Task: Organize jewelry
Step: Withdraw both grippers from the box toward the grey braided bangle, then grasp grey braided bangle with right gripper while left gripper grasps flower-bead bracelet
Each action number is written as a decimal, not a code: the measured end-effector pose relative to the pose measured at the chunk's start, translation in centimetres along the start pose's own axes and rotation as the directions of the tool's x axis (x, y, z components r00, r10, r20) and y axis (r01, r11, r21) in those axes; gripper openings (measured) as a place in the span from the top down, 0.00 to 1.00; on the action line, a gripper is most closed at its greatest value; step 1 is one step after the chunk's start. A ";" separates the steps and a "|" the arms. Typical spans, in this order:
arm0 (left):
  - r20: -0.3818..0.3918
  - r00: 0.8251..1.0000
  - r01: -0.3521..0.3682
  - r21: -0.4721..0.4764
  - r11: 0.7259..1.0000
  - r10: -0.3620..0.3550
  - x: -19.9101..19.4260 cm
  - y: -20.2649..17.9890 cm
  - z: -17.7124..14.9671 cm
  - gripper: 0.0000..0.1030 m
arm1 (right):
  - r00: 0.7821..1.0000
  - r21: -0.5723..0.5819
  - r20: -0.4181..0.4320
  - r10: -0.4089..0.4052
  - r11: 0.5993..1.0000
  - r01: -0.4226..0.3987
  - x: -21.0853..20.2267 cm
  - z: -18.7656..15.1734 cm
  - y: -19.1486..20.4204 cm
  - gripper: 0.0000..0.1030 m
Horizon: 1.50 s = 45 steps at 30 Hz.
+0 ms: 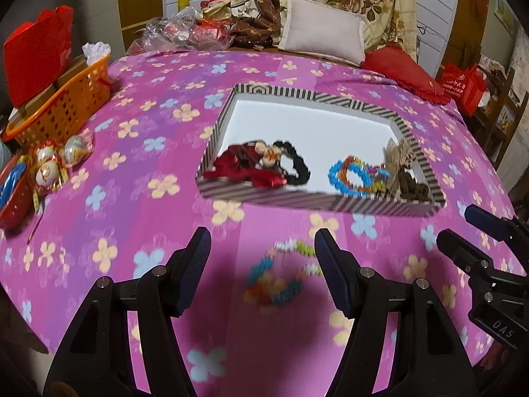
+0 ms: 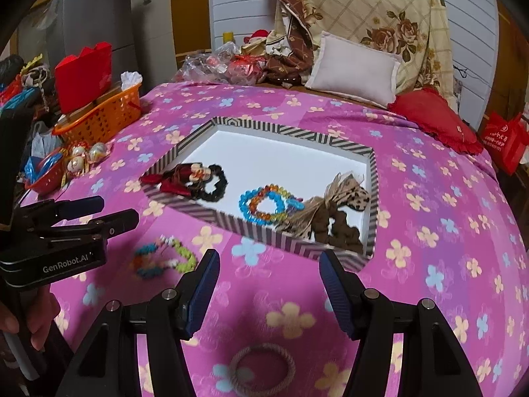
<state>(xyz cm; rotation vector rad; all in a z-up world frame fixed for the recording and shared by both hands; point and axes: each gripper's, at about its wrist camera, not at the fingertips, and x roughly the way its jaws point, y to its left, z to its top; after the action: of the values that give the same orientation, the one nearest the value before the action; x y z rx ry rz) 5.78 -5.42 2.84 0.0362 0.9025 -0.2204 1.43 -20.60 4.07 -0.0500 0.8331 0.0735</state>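
A striped-rim box (image 1: 254, 196) (image 2: 231, 219) with a white floor lies on the pink floral bedspread. In it are a red bow with a black scrunchie (image 1: 261, 164) (image 2: 195, 178), bright beaded bracelets (image 1: 352, 175) (image 2: 267, 203) and a brown scrunchie with a raffia bow (image 1: 406, 178) (image 2: 340, 218). Loose multicolour bead bracelets (image 1: 281, 274) (image 2: 162, 258) lie on the spread before the box. My left gripper (image 1: 263, 258) (image 2: 112, 211) is open above them. My right gripper (image 2: 269, 281) (image 1: 453, 225) is open and empty; a rope hair ring (image 2: 263, 370) lies below it.
An orange basket (image 1: 66, 106) (image 2: 102, 119) holding a red box stands at the left, with foil-wrapped baubles (image 1: 49, 162) (image 2: 86, 157) and a red tray (image 1: 13, 195) beside it. A white cushion (image 1: 324, 33), a red cushion (image 1: 406, 72) and bags lie at the far end.
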 end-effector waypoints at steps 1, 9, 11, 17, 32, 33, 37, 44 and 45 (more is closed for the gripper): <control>-0.005 1.000 0.001 -0.002 1.000 -0.001 -0.1 0.1 -0.4 0.37 | 1.000 -0.002 -0.002 0.001 1.000 -0.001 -0.2 -0.2 0.1 0.42; -0.034 0.999 -0.007 -0.028 1.000 0.006 -0.9 1.8 -3.4 0.37 | 0.999 0.001 -0.026 0.025 1.000 -0.025 -1.5 -2.6 0.2 0.42; -0.048 0.999 -0.010 -0.034 0.999 0.009 -1.0 2.4 -4.1 0.37 | 0.998 0.007 -0.041 0.041 0.999 -0.041 -1.6 -3.4 0.0 0.42; -0.083 0.997 -0.010 -0.052 0.999 0.006 -0.9 3.7 -5.8 0.37 | 0.996 -0.019 -0.082 0.033 0.999 -0.035 -1.6 -6.1 -0.3 0.42; -0.117 0.993 0.025 -0.029 0.999 -0.028 0.3 2.0 -6.5 0.37 | 0.991 -0.030 -0.126 0.040 0.999 -0.044 -0.8 -9.3 -1.4 0.42; -0.119 0.993 0.025 -0.030 0.999 -0.028 0.3 2.0 -6.5 0.37 | 0.991 -0.021 -0.128 0.044 0.999 -0.047 -0.6 -9.3 -1.5 0.42; -0.119 0.993 0.021 -0.038 0.999 -0.026 0.4 2.3 -6.5 0.37 | 0.990 -0.015 -0.134 0.041 0.999 -0.043 -0.1 -9.2 -1.8 0.44; -0.120 0.993 0.018 -0.045 0.999 -0.024 0.7 2.5 -6.3 0.37 | 0.986 -0.013 -0.163 0.037 0.999 -0.039 1.1 -9.2 -2.2 0.63; -0.120 0.992 0.018 -0.044 0.999 -0.023 0.7 2.4 -6.3 0.37 | 0.986 -0.010 -0.165 0.037 0.999 -0.040 1.2 -9.2 -2.3 0.64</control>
<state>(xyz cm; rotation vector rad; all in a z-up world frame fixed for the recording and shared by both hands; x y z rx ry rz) 1.82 -2.40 -1.79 0.0009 1.0280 -0.2198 -4.41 -23.50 -2.95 -0.0533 0.9990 0.1126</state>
